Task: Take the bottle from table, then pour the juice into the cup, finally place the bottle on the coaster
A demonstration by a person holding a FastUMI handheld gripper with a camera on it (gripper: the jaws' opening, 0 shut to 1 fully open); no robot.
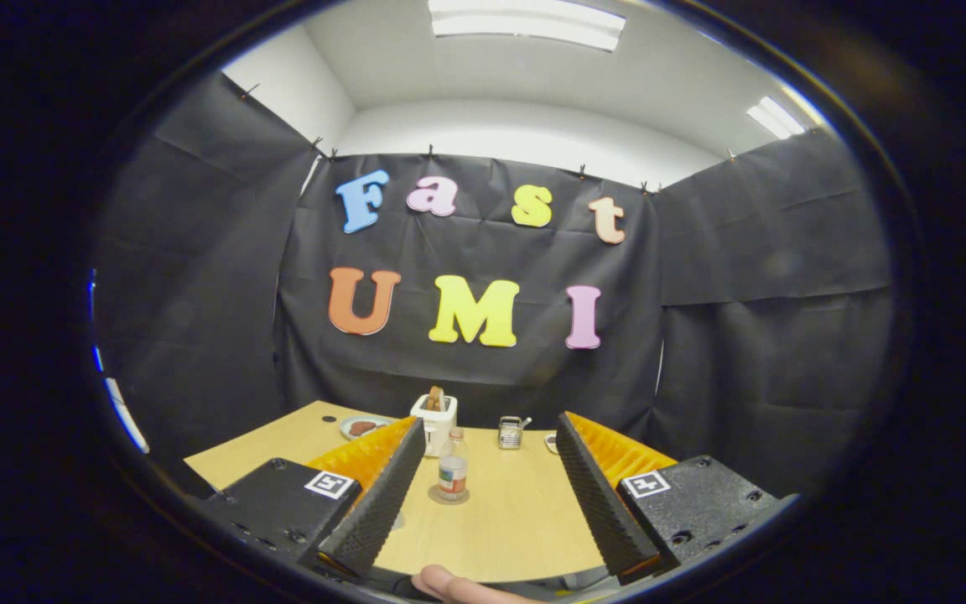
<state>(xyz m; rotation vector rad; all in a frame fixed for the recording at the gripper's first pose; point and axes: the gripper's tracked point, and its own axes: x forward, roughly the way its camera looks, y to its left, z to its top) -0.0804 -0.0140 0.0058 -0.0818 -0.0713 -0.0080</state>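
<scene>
My hand-held gripper hangs above the near part of the bench with its fingers spread wide and nothing between them that they touch. Each finger carries a ribbed, saw-toothed pad, and each blocky finger mount bears a small square black-and-white marker. A fingertip of my own hand shows below the fingers, at the near rim of the bench.

The bench top is pale wood-grain laminate, smooth and matte. The bottle stands upright ahead of the fingers, in the gap between them but nearer my left finger, apart from both. It is small, clear plastic, with a pale cap and a label band around its lower half; the print is too small to read. It sits on a thin round coaster, grey and flat.

Beyond the bottle stands a white boxy toaster with a brown slice poking from the top. Beside it lies a round plate with something reddish-brown on it. To the other side is a small shiny metal holder. A small dark round thing peeks out past my right finger, partly hidden, so I cannot tell what it is.
</scene>
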